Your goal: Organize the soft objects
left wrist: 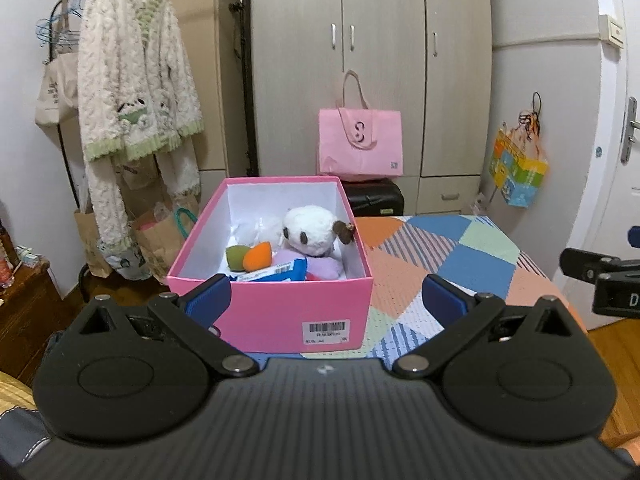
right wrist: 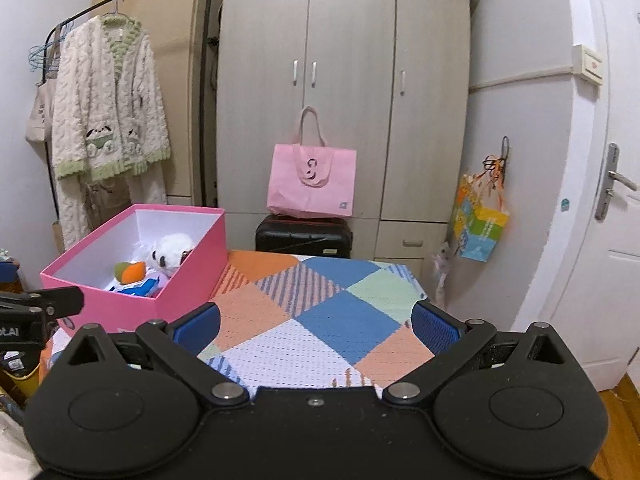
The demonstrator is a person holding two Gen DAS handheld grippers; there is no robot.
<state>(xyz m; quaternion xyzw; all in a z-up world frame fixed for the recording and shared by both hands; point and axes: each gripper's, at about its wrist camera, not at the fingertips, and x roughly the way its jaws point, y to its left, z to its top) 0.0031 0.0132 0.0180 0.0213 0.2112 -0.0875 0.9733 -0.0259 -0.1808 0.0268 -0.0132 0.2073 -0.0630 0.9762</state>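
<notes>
Left claw [left wrist: 326, 300]: jaws spread wide, empty, just in front of the pink box.
Right claw [right wrist: 316, 330]: jaws wide apart, empty, right of the pink box.
Pink box [left wrist: 276, 308]: open, on the patchwork tabletop [right wrist: 320, 320].
In the pink box: white plush toy [left wrist: 310, 234], orange and green sponges [left wrist: 248, 258], blue packet [left wrist: 276, 271].
Behind the pink box: pink bag [right wrist: 312, 182] on a black suitcase [right wrist: 304, 236].

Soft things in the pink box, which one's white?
The round plush toy with dark eye patches, toward the back right of the pink box. The green sponge and orange sponge sit left of it.
</notes>
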